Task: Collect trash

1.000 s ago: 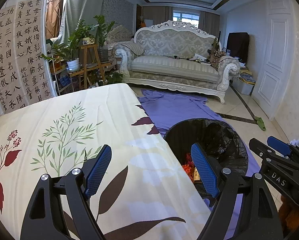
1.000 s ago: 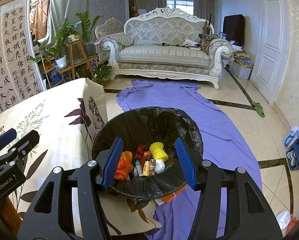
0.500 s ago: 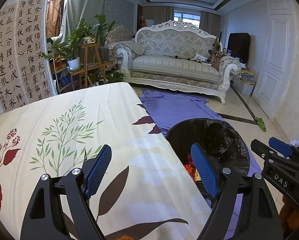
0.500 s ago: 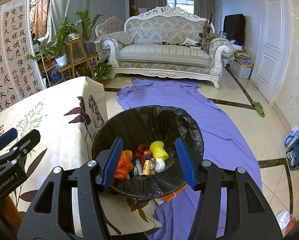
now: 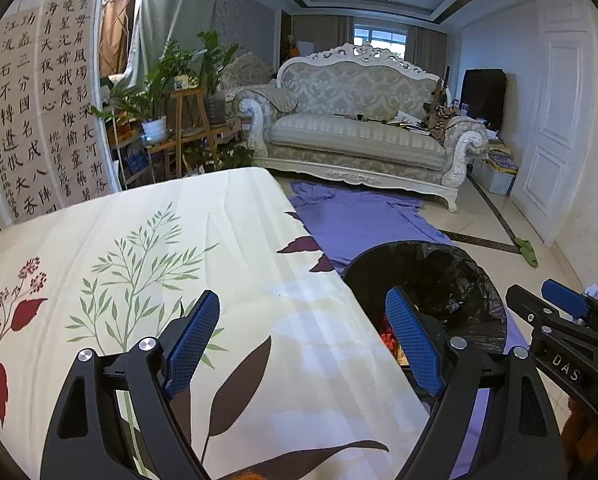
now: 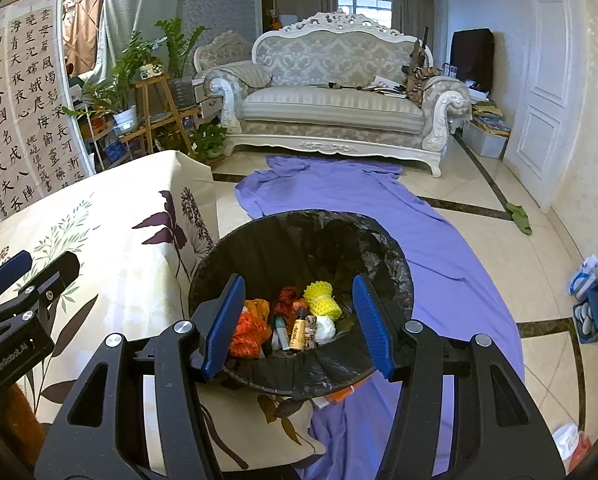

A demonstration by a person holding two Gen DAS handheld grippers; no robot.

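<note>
Cream floral cloth covers the table [image 5: 227,248], where the left gripper [image 5: 303,336] hangs, fingers just widened, grasping nothing. Off the table's right edge stands the bin [image 6: 299,232] with trash [image 6: 287,320]; above it, the right gripper [image 6: 299,320], fingers released.

The left wrist view looks forward and downward between the left claw [image 5: 303,340], sitting close above the floral worktop [image 5: 227,256]. The black-lined trash bin [image 5: 451,280] lies just right of that claw, and the right claw [image 5: 555,312] enters at the right edge. The right wrist view looks down between the right claw [image 6: 299,320] almost straight into the trash bin [image 6: 299,236], very near. The left claw [image 6: 23,276] shows at its left edge. Both face the white sofa [image 5: 359,136] ahead and share the bin, worktop and purple sheet [image 6: 439,248].
</note>
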